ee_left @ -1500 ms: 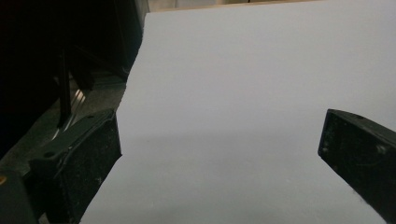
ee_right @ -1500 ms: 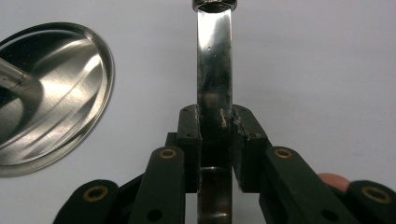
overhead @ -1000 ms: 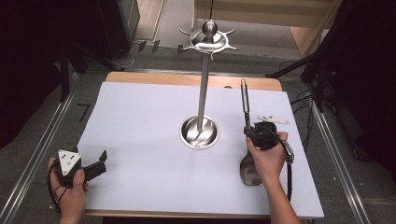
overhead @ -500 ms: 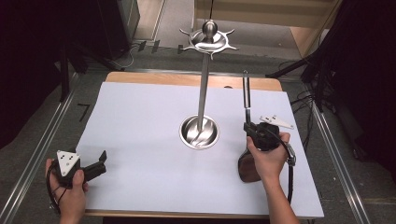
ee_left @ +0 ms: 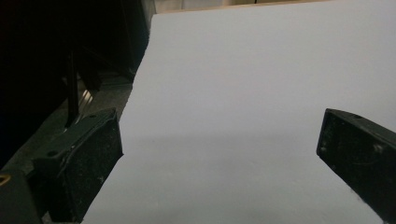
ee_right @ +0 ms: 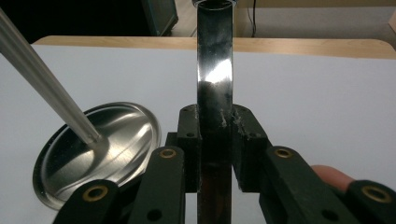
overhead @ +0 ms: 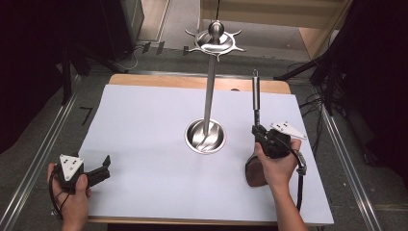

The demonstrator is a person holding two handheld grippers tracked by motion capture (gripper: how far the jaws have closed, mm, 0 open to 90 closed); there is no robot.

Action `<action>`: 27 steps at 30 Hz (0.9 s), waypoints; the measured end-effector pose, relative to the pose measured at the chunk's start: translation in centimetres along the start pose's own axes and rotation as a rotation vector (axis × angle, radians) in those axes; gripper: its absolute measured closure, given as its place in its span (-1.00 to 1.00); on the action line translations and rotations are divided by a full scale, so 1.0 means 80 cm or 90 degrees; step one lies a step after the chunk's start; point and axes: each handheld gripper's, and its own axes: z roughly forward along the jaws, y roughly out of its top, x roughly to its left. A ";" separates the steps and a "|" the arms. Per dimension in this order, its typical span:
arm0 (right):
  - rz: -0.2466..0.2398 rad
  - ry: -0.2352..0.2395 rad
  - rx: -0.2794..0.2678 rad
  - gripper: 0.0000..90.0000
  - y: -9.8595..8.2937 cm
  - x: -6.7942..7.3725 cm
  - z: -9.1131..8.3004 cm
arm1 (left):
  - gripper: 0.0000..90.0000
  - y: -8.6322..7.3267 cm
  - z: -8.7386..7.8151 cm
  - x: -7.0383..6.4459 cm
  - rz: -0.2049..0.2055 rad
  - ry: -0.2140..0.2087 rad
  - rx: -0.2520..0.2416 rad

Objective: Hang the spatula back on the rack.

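Right gripper [ee_right: 215, 140] is clamping the steel handle of a ladle [overhead: 256, 96], holding it upright just right of the utensil stand [overhead: 206, 137]. Left gripper [ee_left: 219, 154] is resting wide open over the white table [overhead: 144, 125], gripping nothing.

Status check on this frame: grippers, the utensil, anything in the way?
Right gripper shut on utensil handle, utensil lifted upright. Left gripper open, idle at near-left table edge. Hanging stand beside it, path unobstructed.
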 end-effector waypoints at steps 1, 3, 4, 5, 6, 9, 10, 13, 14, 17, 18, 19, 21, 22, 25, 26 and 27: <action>-0.002 0.001 -0.002 0.71 0.000 0.001 0.000 | -0.98 0.000 0.000 0.000 0.001 -0.002 0.000; -0.008 0.006 -0.011 0.71 0.000 0.002 -0.002 | -0.98 0.000 0.000 0.000 -0.001 -0.002 -0.002; -0.005 0.010 -0.014 0.71 0.000 0.003 -0.002 | -0.98 0.000 -0.001 0.000 -0.001 -0.002 -0.001; -0.005 0.010 -0.014 0.71 0.000 0.003 -0.002 | -0.98 0.000 -0.001 0.000 -0.001 -0.002 -0.001; -0.007 0.019 -0.021 0.70 0.001 0.003 -0.003 | -0.98 0.000 -0.001 0.000 -0.001 -0.002 -0.002; -0.012 0.027 -0.032 0.71 0.001 0.005 -0.005 | -0.98 0.000 0.000 0.000 -0.001 -0.001 -0.003; -0.013 0.028 -0.033 0.71 0.002 0.006 -0.005 | -0.98 0.000 0.000 0.000 -0.001 -0.001 -0.003; -0.013 0.033 -0.040 0.71 0.002 0.008 -0.007 | -0.98 0.000 0.000 0.000 0.000 0.000 -0.001; -0.015 0.034 -0.043 0.71 0.003 0.008 -0.008 | -0.98 0.000 0.000 0.000 0.000 0.000 -0.001; -0.020 0.040 -0.049 0.71 0.003 0.009 -0.009 | -0.98 0.000 -0.001 0.000 0.002 -0.001 -0.002; -0.020 0.042 -0.052 0.71 0.004 0.010 -0.010 | -0.98 0.000 -0.001 0.000 0.000 -0.001 -0.003; -0.018 0.045 -0.056 0.71 0.005 0.012 -0.012 | -0.98 0.000 -0.001 0.000 0.000 0.000 -0.002; -0.020 0.050 -0.060 0.71 0.006 0.013 -0.014 | -0.98 0.000 -0.001 0.000 0.001 -0.001 -0.001; -0.020 0.050 -0.060 0.71 0.006 0.013 -0.014 | -0.98 0.000 -0.001 0.000 0.001 -0.001 -0.002; -0.028 0.057 -0.073 0.71 0.008 0.017 -0.017 | -0.98 0.000 -0.001 0.000 0.000 -0.001 -0.003; -0.028 0.057 -0.073 0.71 0.008 0.017 -0.017 | -0.98 0.000 -0.001 0.000 0.000 -0.001 -0.003; -0.028 0.065 -0.079 0.71 0.010 0.019 -0.020 | -0.98 0.000 0.000 0.000 -0.001 -0.001 -0.003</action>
